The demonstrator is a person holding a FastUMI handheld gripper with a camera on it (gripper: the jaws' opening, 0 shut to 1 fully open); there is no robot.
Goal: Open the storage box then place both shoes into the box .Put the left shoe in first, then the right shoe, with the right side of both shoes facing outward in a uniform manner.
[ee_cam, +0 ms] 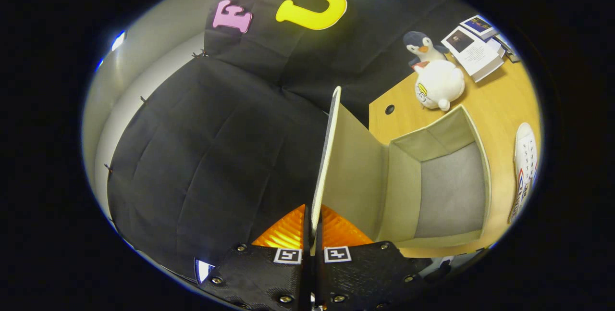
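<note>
Box: the box point(432, 191) is seen standing open on the table point(499, 99), its grey floor bare and nothing seen inside.
Lid: the lid point(329, 157) is raised on edge from the box's near side, and its free edge is pinched between the orange fingers point(288, 234).
Gripper: the gripper point(312, 241) is closed narrow on the lid, both fingers pressed against it.
Shoe: a white shoe point(524, 167) is laid on the table just beyond the box's far side, near the table's edge; it is partly cut off, so left or right cannot be told.
Table: a light wooden top is seen, with a small dark hole point(389, 109) near its corner.
Toys: a white plush point(439, 85) and a penguin point(423, 47) are set beside each other toward the table's back edge.
Books: books point(475, 49) are stacked beside the toys at the back edge.
Room: black cloth point(216, 147) is hung behind the table, with a pale wall point(144, 61) past it.
</note>
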